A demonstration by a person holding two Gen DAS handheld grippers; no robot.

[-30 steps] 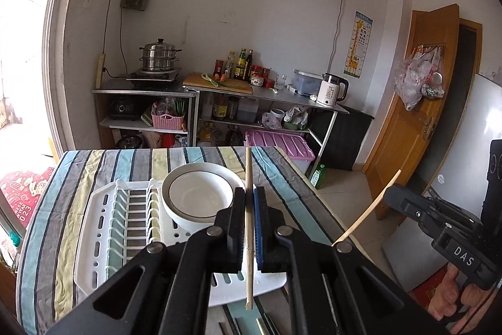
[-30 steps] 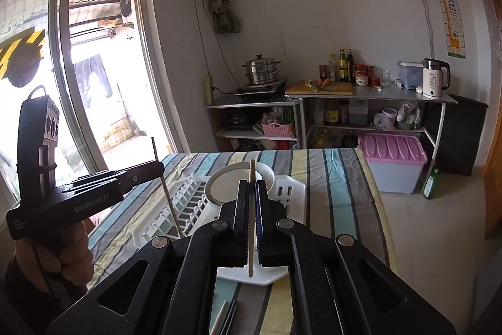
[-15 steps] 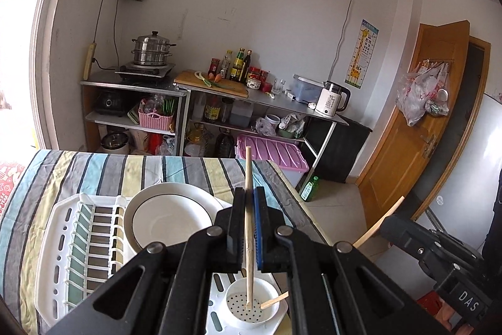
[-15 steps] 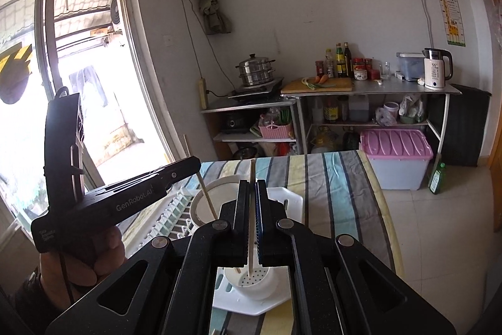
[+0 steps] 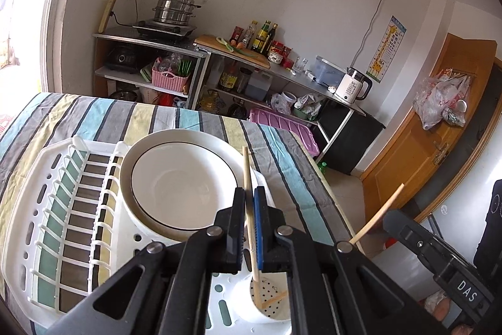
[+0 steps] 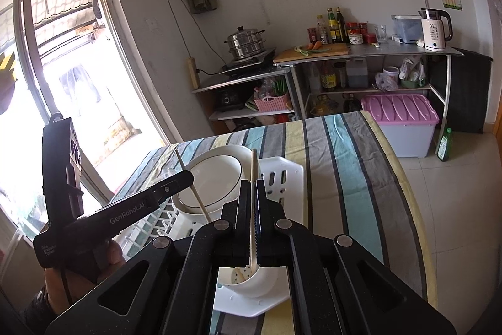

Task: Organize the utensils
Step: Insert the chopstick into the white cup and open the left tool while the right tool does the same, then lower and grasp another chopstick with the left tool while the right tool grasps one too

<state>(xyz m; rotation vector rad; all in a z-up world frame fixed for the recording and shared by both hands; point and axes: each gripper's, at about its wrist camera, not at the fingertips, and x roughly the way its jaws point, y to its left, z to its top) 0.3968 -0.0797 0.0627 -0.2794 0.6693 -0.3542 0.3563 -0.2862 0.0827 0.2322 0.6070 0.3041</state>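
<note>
My left gripper (image 5: pixel 249 197) is shut on a wooden chopstick (image 5: pixel 250 209) whose lower tip reaches into the white perforated utensil cup (image 5: pixel 266 300) at the near corner of the white dish rack (image 5: pixel 47 209). My right gripper (image 6: pixel 253 187) is shut on a second chopstick (image 6: pixel 253 209) whose lower tip also sits inside the cup (image 6: pixel 248 278). The right gripper and its chopstick (image 5: pixel 376 215) show at the right of the left wrist view. The left gripper (image 6: pixel 185 178) shows at the left of the right wrist view.
A white bowl (image 5: pixel 182 181) with a dark rim line sits in the rack on the striped tablecloth (image 5: pixel 298 178). Behind the table stand metal shelves (image 5: pixel 175 58) with a steamer pot, bottles and a kettle. A pink-lidded box (image 6: pixel 401 121) is on the floor.
Both grippers have come forward and down over the rack. The two chopstick tips now sit lower inside the utensil cup. Both grips stayed shut.
</note>
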